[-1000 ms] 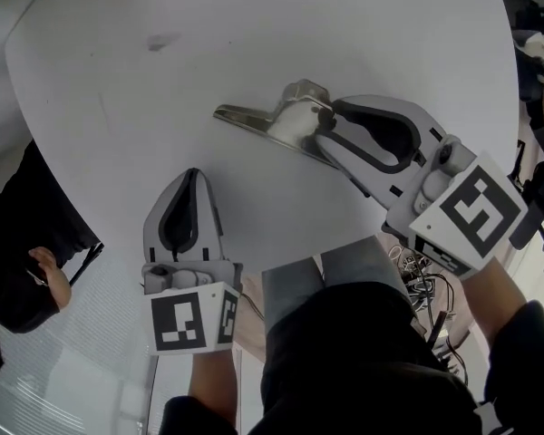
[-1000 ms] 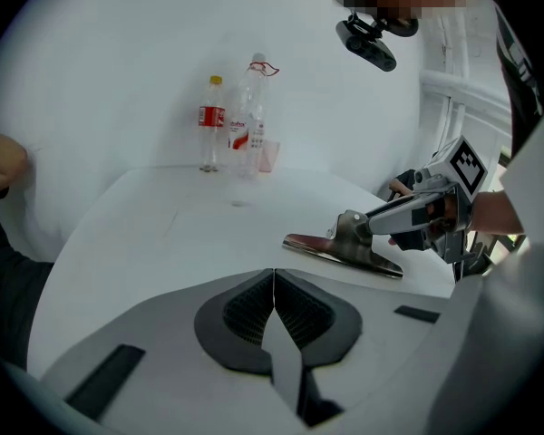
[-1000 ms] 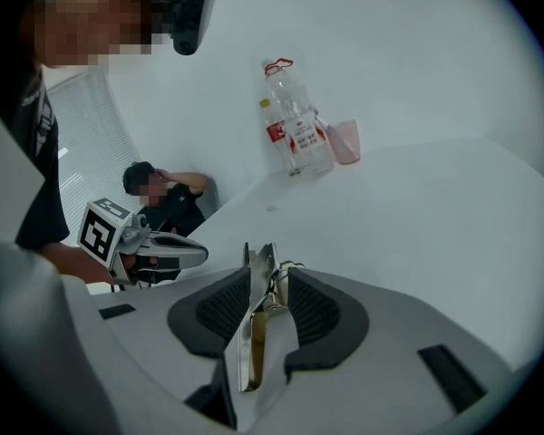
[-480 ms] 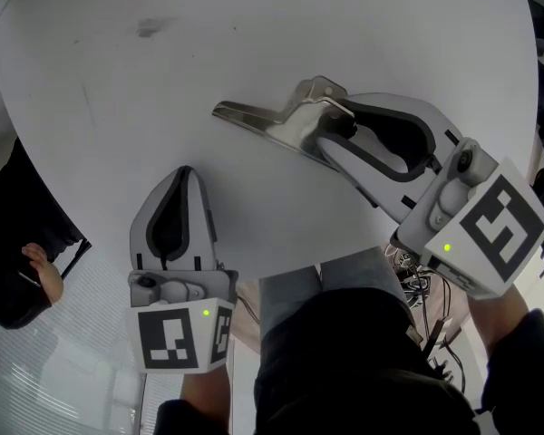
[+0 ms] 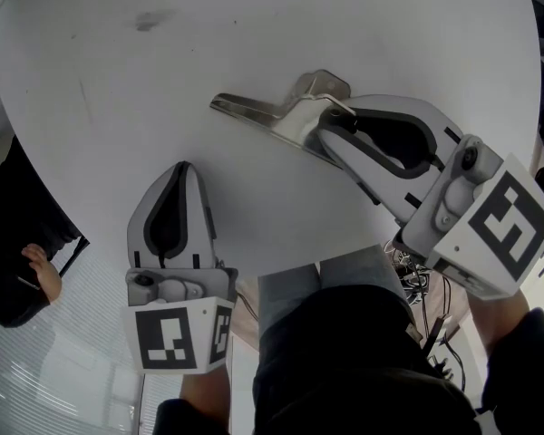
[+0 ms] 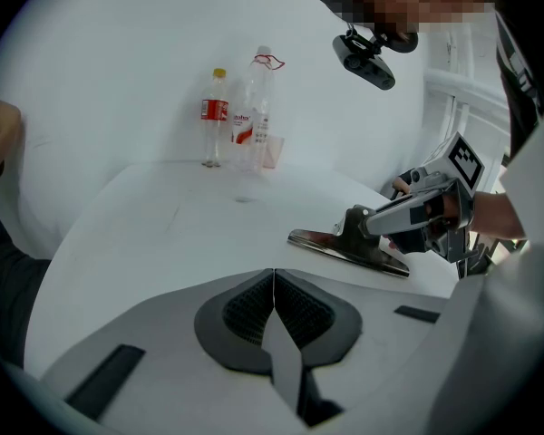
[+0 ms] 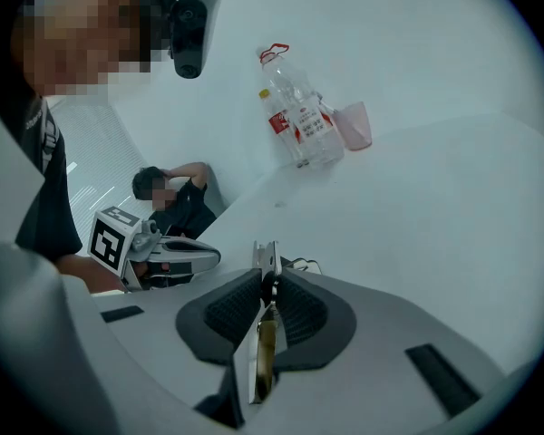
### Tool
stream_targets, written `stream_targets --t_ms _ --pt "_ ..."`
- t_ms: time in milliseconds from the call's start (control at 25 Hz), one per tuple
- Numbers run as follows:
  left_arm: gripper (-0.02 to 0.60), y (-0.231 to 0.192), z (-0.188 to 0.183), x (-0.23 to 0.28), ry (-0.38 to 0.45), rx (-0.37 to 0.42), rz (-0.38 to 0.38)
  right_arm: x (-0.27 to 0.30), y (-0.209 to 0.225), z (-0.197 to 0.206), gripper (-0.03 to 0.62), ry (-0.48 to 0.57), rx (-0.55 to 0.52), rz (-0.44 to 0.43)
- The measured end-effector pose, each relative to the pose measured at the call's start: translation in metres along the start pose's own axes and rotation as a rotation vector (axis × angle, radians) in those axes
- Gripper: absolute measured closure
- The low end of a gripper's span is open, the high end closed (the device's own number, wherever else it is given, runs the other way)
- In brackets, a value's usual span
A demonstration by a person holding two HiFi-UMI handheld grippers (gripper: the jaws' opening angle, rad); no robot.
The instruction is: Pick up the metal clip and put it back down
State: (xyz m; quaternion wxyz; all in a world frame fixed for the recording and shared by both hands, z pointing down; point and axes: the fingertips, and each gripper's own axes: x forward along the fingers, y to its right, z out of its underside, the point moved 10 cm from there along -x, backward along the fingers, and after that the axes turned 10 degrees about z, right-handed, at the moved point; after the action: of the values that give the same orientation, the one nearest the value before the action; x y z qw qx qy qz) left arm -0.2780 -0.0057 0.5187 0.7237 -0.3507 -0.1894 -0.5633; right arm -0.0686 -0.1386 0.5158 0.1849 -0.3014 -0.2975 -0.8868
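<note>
The metal clip [image 5: 276,116] lies on the white round table [image 5: 254,25], its long flat blade pointing left. My right gripper [image 5: 327,125] comes in from the right, and its jaws are closing on the clip's raised handle. In the right gripper view the handle [image 7: 265,263] stands upright between the ribbed pads [image 7: 299,308], which press on it. My left gripper [image 5: 183,170] rests shut and empty near the table's front edge, below and left of the clip. The left gripper view shows its pads [image 6: 295,311] together, with the clip [image 6: 344,247] and the right gripper [image 6: 408,216] beyond.
Two plastic bottles [image 6: 215,116] [image 6: 254,107] and a pink cup [image 6: 270,150] stand at the table's far side. A person in black [image 5: 18,243] sits at the left edge. Loose cables [image 5: 417,279] hang by the table's near right rim.
The right gripper's jaws have narrowed from wide apart around the clip's handle to pressing on it. The clip and the left gripper have hardly moved.
</note>
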Motion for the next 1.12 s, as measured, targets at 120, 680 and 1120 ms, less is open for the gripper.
stream_targets --t_ms 120,680,1120 --pt "0.558 -0.001 0.001 0.0 -0.002 -0.004 0.002 0.0 0.0 0.0 0.537 0.008 0.013 0.001" --pt "0.559 0.0 -0.001 0.001 0.012 -0.008 0.021 -0.007 0.003 -0.003 0.546 0.055 0.039 0.044" --pt "0.56 0.02 -0.014 -0.014 0.011 0.036 0.011 -0.035 0.001 -0.006 0.548 0.142 0.082 0.049"
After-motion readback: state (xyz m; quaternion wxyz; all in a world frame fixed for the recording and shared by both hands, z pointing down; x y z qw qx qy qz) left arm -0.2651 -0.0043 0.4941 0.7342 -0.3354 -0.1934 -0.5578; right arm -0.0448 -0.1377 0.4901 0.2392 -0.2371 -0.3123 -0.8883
